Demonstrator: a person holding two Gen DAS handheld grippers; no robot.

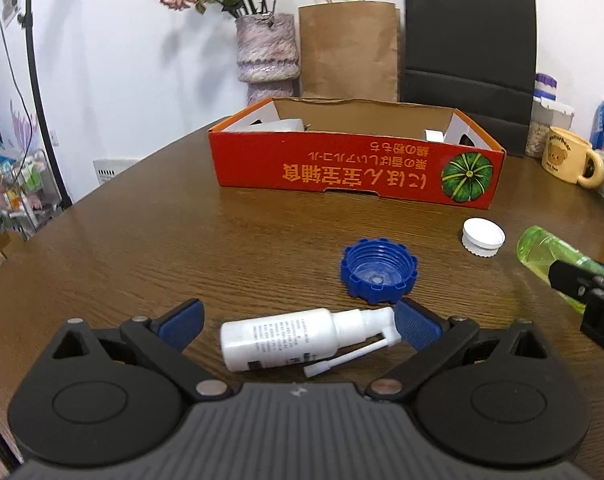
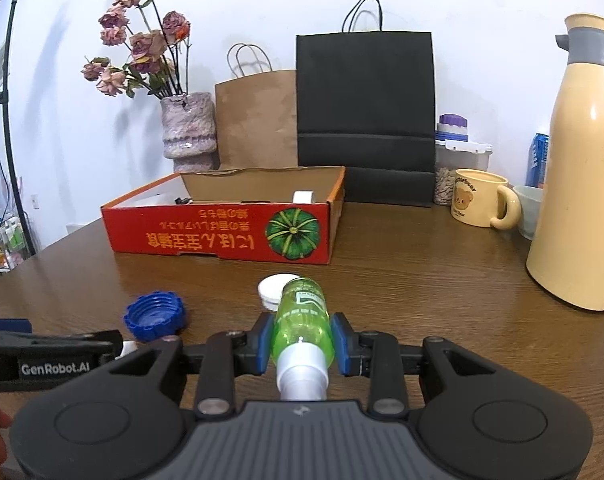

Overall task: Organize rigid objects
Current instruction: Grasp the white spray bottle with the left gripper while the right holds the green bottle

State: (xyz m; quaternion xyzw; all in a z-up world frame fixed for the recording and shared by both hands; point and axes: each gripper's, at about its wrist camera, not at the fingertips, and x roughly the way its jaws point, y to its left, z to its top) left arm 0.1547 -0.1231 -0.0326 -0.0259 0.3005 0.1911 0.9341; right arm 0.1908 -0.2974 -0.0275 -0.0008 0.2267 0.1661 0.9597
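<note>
Nearest the left camera, one white spray bottle (image 1: 277, 338) lies on its side on the counter (image 1: 161, 248) between the blue pads of the left claw (image 1: 297, 326), whose jaws stand wide apart; the right pad is at or just beside the bottle's nozzle, the left pad clear of it. The right claw (image 2: 302, 344) is clamped on one green bottle (image 2: 302, 320), its white cap end toward the camera.

Counting from the largest: two paper bags stand at the wall, one black (image 2: 365, 116) and one brown (image 2: 257, 120). One red box (image 1: 354, 156) sits open-topped before them; inside, white items show at its left and right ends, too hidden to name. One cream jug (image 2: 578, 184) stands at the right. One vase (image 2: 187, 130) holds dried roses. One cream mug (image 2: 480, 204) sits near the jug. Two loose caps lie on the counter before the box: one blue (image 1: 378, 270), open side up, one white (image 1: 483, 237).
</note>
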